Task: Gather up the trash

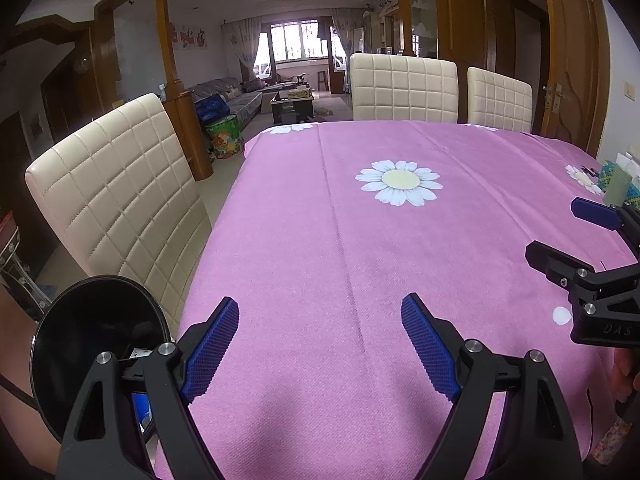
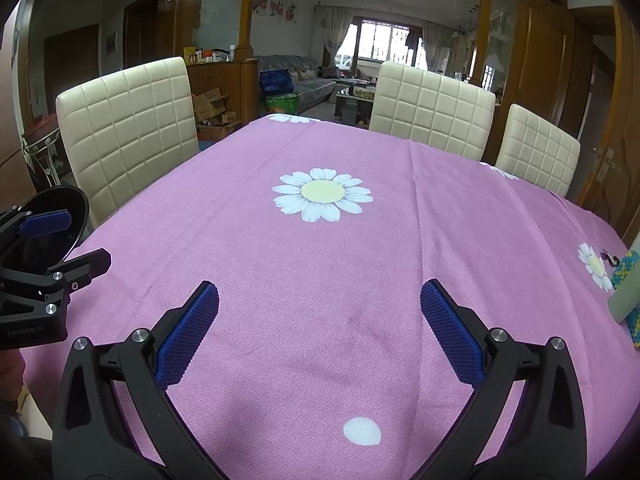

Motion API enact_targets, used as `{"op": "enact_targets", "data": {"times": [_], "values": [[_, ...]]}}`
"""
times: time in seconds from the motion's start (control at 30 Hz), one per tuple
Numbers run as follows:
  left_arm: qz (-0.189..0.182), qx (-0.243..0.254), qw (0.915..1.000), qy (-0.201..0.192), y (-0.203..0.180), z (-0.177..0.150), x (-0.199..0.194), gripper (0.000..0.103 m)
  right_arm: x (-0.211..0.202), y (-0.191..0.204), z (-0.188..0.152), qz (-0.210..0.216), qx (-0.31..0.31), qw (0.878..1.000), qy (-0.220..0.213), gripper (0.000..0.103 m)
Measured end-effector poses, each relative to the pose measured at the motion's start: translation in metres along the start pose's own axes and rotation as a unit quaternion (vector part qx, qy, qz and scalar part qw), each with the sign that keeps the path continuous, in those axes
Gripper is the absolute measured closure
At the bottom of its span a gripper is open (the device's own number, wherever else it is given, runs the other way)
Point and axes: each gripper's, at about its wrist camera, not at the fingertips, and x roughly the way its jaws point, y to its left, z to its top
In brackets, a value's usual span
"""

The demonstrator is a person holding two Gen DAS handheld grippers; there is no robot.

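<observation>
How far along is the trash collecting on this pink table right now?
Done: cannot tell; most of the pink tablecloth in view is bare. In hand: nothing; the left gripper and the right gripper are both open over the cloth. Left: possibly the small items at the table's right edge; whether they are trash is unclear. A black bin sits at the left.

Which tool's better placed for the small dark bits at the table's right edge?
Right, probably. The dark bits lie ahead and right of the open right tool; the left tool, also open, sits beside the black bin on the far side.
</observation>
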Motion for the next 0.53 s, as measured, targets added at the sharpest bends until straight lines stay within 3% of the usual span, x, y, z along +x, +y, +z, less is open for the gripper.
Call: {"op": "enact_targets", "data": {"times": [0.33, 0.53], "values": [[0.021, 0.016, 0.9996, -0.006, -0.005, -0.002, -0.002, 0.021, 0.001, -0.003, -0.003, 0.001, 0.003, 1.0, 0.003, 0.004], [0.001, 0.012, 0.9999, 0.005, -0.009, 0.0, 0.004, 0.021, 0.002, -0.008, -0.005, -0.001, 0.012, 1.0, 0.008, 0.004]]}}
